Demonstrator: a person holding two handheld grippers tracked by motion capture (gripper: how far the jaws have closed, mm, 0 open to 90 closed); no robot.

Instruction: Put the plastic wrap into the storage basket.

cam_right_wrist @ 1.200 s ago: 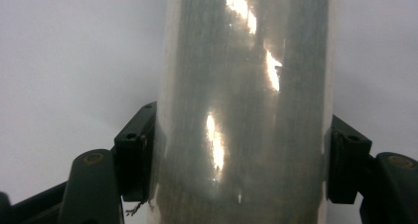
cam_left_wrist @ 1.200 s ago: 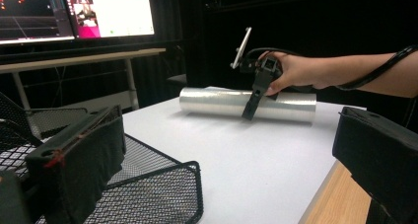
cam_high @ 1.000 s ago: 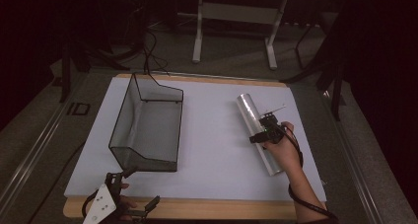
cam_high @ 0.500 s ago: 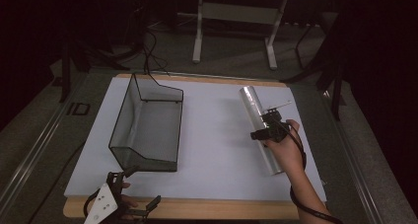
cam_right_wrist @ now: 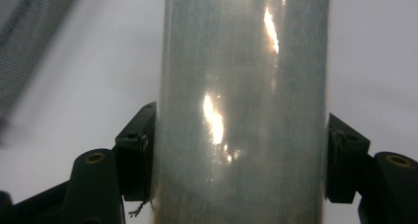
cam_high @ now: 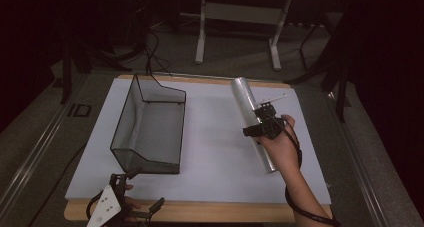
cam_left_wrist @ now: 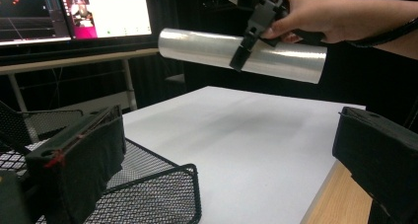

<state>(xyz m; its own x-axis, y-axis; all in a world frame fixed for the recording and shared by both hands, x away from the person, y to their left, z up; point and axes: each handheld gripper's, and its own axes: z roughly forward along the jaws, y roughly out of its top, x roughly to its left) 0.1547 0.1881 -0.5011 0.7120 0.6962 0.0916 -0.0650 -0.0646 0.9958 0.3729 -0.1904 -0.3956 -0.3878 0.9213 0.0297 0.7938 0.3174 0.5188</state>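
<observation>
A dim room with dark floor and metal table legs surrounds a wooden-edged worktop [cam_high: 200, 210] covered by a white sheet [cam_high: 210, 152]. The right hand-held gripper [cam_high: 260, 124] is clamped across the middle of a silvery roll [cam_high: 252, 119], its jaws pressing the two sides, so the long tube balances level. In the left gripper view the roll [cam_left_wrist: 281, 61] hangs clear above the sheet, apparently being carried toward the wire basket [cam_high: 150, 132]. The roll is a smooth, glossy cylinder (perhaps wrapped film or foil) that throws bright glints. The basket is black fine mesh, boxy, open-topped, with one low sloped end, and stands on the left half of the sheet. The left hand-held gripper [cam_high: 135, 207] rests at the near edge, its jaws standing wide with nothing between them, close to the basket's low end.
</observation>
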